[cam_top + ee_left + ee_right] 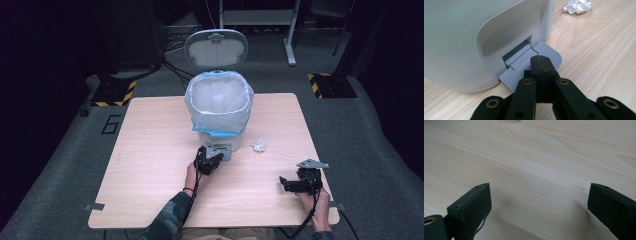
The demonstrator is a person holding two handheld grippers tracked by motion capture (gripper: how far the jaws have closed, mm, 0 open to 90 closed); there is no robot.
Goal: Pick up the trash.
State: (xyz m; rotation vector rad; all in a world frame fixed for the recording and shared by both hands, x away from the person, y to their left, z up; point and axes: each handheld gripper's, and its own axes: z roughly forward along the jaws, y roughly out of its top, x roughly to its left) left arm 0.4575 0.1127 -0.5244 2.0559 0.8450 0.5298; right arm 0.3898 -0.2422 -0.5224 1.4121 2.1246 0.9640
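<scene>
A: Status of the left gripper?

B: Jaws together, nothing between them. The tips press down on the grey pedal at the foot of the bin. The lid stands upright and the bin mouth is open, lined with a clear bag.

A: And the right gripper?

B: Jaws wide apart, empty, low over the bare table near its right front corner.

A: Location of the item to discard?

B: The paper wad lies on the table just right of the bin base, well apart from the right gripper.

A: Handling notes for the wad?

B: Judged light, soft and crushable, with no fragile parts. It will likely deform under the pads, so a firm close across its middle should hold it. Its low weight means a glancing touch may push it away; approach from above and straddle it before closing.

A: And the pedal?

B: Stiff plastic, ribbed top. Keep steady downward pressure on it, or the lid may fall.
</scene>
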